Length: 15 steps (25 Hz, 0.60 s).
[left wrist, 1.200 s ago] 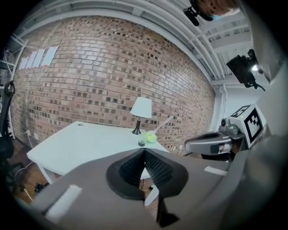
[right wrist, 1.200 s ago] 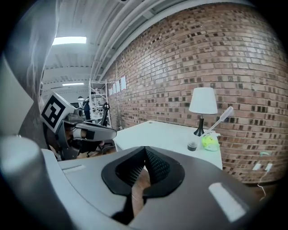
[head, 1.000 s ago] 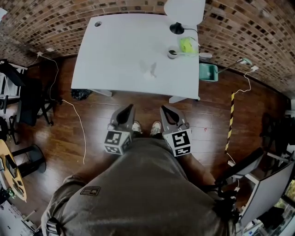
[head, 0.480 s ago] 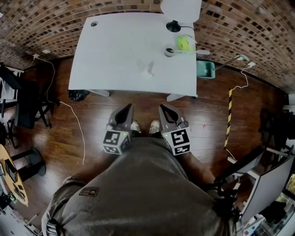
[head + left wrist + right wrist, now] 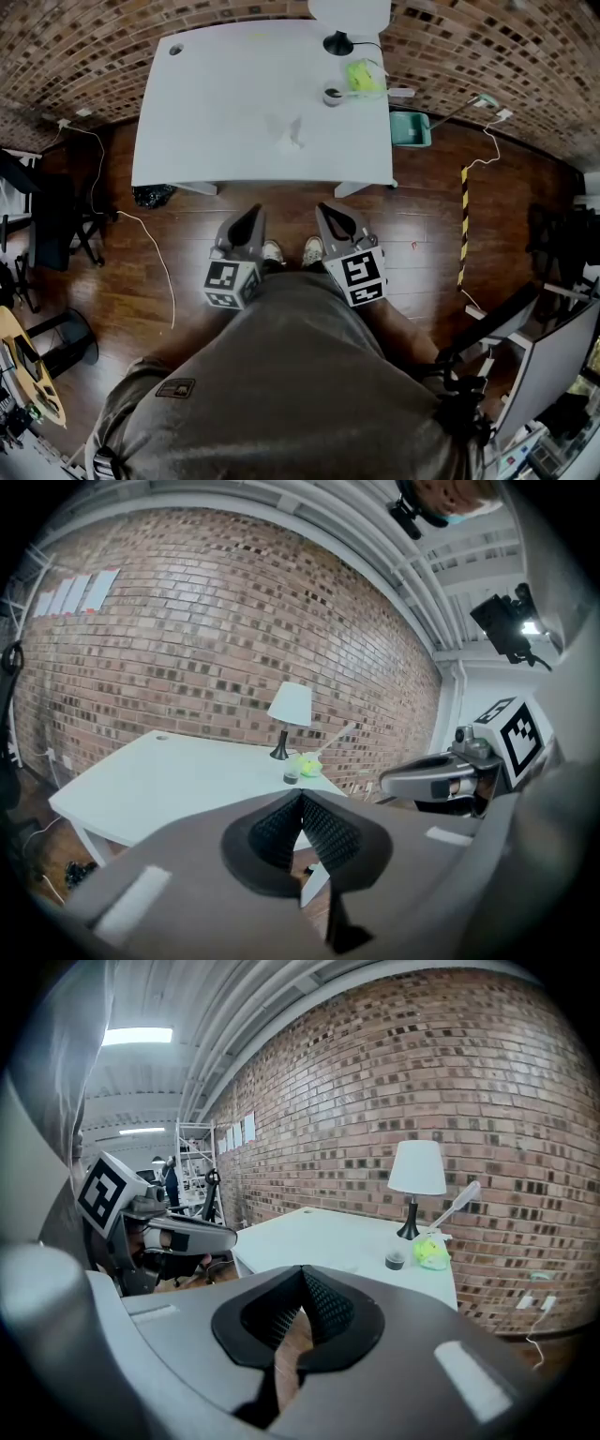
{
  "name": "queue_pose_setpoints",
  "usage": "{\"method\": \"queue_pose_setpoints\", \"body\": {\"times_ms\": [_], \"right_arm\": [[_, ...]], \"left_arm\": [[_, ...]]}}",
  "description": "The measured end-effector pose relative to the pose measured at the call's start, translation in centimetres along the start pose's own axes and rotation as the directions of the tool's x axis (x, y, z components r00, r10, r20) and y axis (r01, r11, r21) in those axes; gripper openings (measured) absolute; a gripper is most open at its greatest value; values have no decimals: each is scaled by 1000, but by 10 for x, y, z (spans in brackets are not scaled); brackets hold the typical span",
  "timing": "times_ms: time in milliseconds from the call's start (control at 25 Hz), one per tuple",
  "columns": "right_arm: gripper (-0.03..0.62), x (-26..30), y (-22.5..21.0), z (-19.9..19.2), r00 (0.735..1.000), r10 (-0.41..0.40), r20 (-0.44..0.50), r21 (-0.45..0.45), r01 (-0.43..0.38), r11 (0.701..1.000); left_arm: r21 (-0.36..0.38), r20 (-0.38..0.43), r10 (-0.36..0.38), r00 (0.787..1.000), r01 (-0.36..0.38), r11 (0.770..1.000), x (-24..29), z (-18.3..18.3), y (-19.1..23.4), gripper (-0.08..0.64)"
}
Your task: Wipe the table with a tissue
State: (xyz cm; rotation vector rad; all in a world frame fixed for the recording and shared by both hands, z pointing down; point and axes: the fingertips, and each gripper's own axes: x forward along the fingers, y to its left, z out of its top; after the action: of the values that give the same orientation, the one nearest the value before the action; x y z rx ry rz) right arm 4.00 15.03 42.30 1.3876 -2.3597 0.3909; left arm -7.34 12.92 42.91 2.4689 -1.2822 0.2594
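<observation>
We see the tissue [image 5: 289,133] lying as a small crumpled wad on the bench [image 5: 216,103], in the upper middle of the head view. Both tools hang low at the frame's centre, over the floor [image 5: 187,244] and well short of the bench edge. The left gripper [image 5: 251,217] has its jaws together with nothing between them, and so does the right gripper [image 5: 328,212].

We judge that this fits two stages equally: the tissue waiting to be taken up, or set down once the wiping is over. We therefore name no next move. Any further grip on the tissue would call for parted jaws and a closer stance.

The tissue looks thin, soft and pale, barely standing out from the smooth matte white top with its rounded corners. The jaw pads are black and finely ribbed. The floor is dark glossy wood, and the wall behind the bench is rough brick.
</observation>
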Motion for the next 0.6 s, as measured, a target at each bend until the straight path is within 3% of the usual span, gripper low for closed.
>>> {"method": "queue_pose_setpoints", "body": {"times_ms": [600], "right_arm": [[12, 9, -5, -2, 1000, -5, -7, 8, 5, 1000]], "left_arm": [[-4, -6, -3, 1000, 3, 1000, 8, -1, 4, 2]]}}
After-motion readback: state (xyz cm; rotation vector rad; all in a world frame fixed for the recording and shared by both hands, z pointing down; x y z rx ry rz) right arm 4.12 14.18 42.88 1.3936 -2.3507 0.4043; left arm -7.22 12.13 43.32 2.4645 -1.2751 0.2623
